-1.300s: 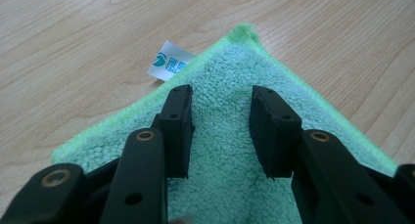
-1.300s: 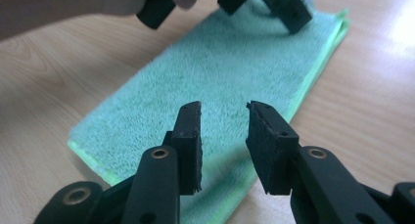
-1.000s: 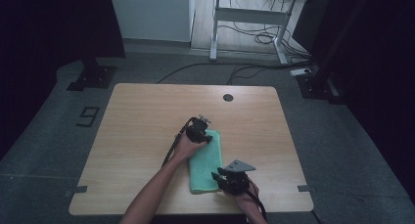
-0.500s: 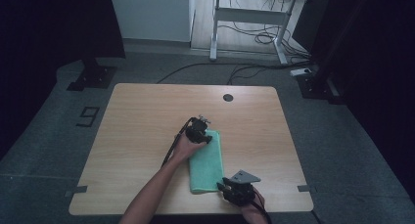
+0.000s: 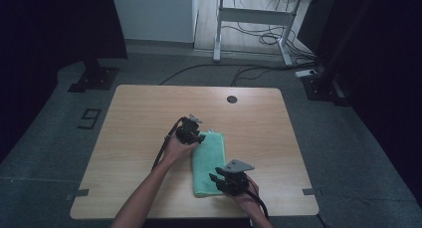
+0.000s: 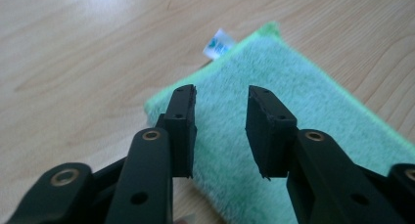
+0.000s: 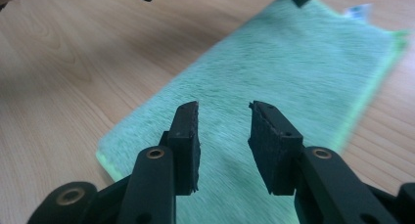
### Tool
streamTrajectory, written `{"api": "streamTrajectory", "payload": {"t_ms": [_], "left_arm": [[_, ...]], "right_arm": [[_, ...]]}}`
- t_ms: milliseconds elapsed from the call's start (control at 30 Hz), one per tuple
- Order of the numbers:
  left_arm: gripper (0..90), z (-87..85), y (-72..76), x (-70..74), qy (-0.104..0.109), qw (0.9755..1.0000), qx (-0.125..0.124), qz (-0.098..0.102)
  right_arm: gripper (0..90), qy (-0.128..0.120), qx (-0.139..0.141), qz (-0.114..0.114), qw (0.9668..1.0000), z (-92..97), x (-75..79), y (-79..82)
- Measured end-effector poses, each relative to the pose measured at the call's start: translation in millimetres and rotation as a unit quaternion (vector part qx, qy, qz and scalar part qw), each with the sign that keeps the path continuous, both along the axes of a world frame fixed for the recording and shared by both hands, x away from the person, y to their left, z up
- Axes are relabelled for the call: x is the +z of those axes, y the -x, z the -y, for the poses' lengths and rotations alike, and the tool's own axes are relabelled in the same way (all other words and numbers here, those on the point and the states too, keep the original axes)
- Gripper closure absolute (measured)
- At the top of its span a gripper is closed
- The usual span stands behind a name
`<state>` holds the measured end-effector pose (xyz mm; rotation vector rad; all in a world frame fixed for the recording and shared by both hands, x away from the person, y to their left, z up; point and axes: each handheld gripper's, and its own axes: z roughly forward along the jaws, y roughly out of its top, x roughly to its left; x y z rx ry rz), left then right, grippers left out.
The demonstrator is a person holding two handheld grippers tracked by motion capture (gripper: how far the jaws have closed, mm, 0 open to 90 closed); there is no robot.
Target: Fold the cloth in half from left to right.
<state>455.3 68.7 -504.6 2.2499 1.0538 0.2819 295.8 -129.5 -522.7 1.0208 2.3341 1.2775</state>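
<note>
Fingers [image 6: 183, 117] on the left gripper [image 5: 191, 131] and right gripper [image 5: 230, 178] are apart, nothing between them, hovering over the folded green towel [image 5: 208, 158]. The left's have just been closing. A shallow pinch could grab one layer only, so the fold flops open on the surface [image 5: 144, 118].

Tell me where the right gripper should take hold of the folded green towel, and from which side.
Probably the near short end of the green towel, by a corner. It lies flat on the table, so only its edges offer a pinch. The right gripper hangs over that end, jaws open and empty: come down from above, one jaw slipping under the edge.
</note>
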Motion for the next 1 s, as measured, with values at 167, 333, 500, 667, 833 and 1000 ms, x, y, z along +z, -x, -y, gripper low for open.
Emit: {"api": "streamTrajectory", "payload": {"t_ms": [167,333,500,667,833,1000], "left_arm": [[66.3,-4.9,0.0,-10.7,-0.006,1.0000,0.002,-0.008],[66.6,-12.1,-3.4,-21.0,-0.011,0.9997,0.005,-0.021],[66.2,-15.5,-4.8,-22.7,-0.002,0.9997,0.003,-0.025],[64.6,-15.8,-2.3,-18.3,-0.003,0.9998,0.002,-0.019],[66.6,-18.9,5.3,-4.0,0.011,0.9999,-0.007,-0.003],[72.3,-19.8,2.6,-8.5,-0.002,0.9997,-0.013,-0.019]], "right_arm": [[62.5,0.009,0.020,-0.012,0.9997,-20.0,-9.8,-0.6],[61.6,0.024,0.048,-0.019,0.9984,-43.4,-23.5,9.0],[60.3,0.019,0.051,-0.020,0.9983,-52.7,-27.5,11.4],[59.2,0.017,0.051,-0.023,0.9983,-52.1,-28.2,11.3],[57.2,0.007,0.059,-0.018,0.9981,-47.2,-19.0,14.3],[57.4,-0.012,0.055,-0.014,0.9983,-40.2,1.8,0.2]]}}
